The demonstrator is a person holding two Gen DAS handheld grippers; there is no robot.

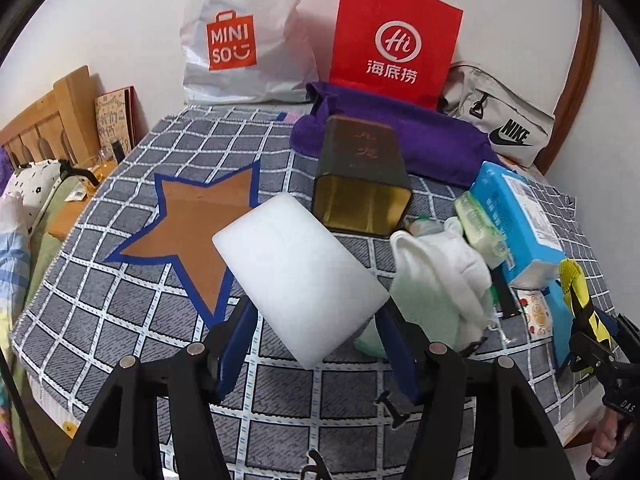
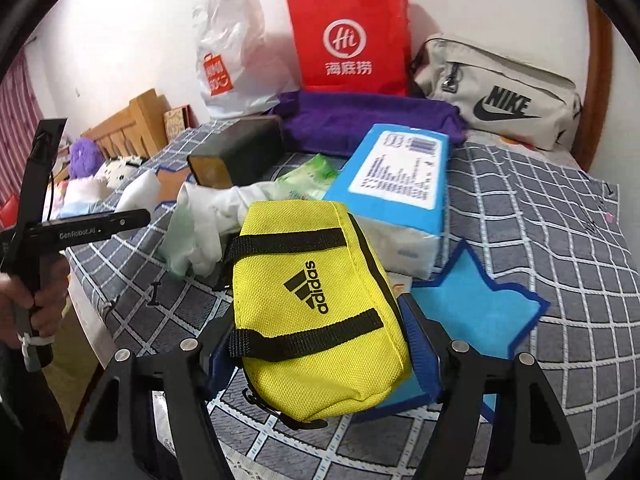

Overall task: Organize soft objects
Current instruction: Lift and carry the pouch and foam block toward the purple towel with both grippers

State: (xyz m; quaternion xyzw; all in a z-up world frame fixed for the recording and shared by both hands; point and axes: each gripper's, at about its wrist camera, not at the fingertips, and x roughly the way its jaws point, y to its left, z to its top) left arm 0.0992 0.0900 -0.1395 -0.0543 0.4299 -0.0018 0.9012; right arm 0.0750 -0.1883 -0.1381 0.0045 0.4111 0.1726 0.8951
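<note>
The near end of the white rectangular foam block (image 1: 298, 280) drops behind the blue pads of the left hand-held gripper (image 1: 318, 340), so the contact there is hidden. The yellow fabric pouch with black straps (image 2: 316, 296) covers part of the blue star-shaped mat (image 2: 476, 304) and the base of the blue plastic-wrapped tissue pack (image 2: 404, 184). In the left wrist view that pouch is only a sliver at the right edge. The red paper shopping bag (image 1: 394, 36) hides the far edge of the purple folded cloth (image 1: 424, 140). The print on the tissue pack's label is too blurred to read.
</note>
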